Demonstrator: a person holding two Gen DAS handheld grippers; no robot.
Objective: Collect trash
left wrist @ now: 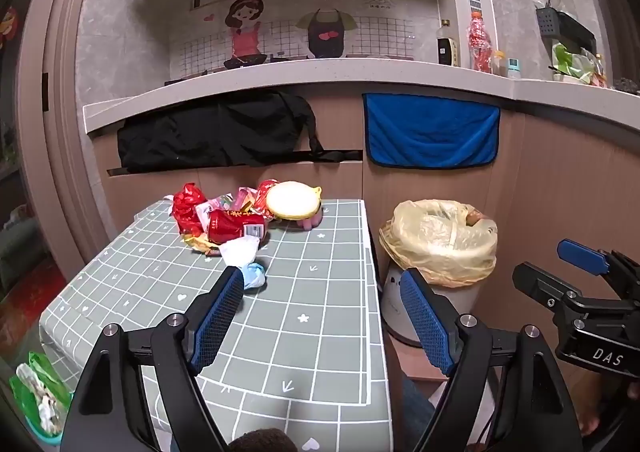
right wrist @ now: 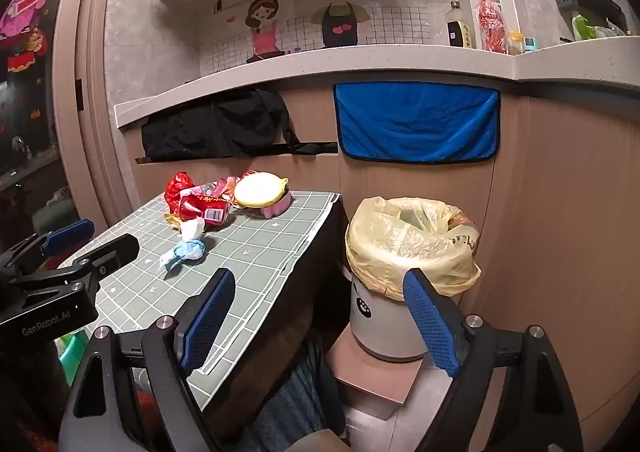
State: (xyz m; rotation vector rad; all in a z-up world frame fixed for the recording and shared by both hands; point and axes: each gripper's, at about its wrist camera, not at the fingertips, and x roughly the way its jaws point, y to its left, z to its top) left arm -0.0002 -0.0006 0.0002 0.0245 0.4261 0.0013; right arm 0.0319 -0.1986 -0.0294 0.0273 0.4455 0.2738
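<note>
A heap of trash sits at the table's far end — red wrappers (left wrist: 187, 207), a red can (left wrist: 234, 226) on its side, white tissue (left wrist: 240, 250), a blue-white wad (left wrist: 254, 275) nearest — beside the bin (right wrist: 408, 252), lined with a yellow bag.

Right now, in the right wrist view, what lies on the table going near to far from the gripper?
Blue crumpled wrapper → white tissue → red can → round yellow lid; the wrappers behind overlap too much to order.

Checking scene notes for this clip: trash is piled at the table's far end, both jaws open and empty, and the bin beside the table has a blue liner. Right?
Not quite: the bin liner is yellow, not blue, as the right wrist view shows. The rest stands.
</note>
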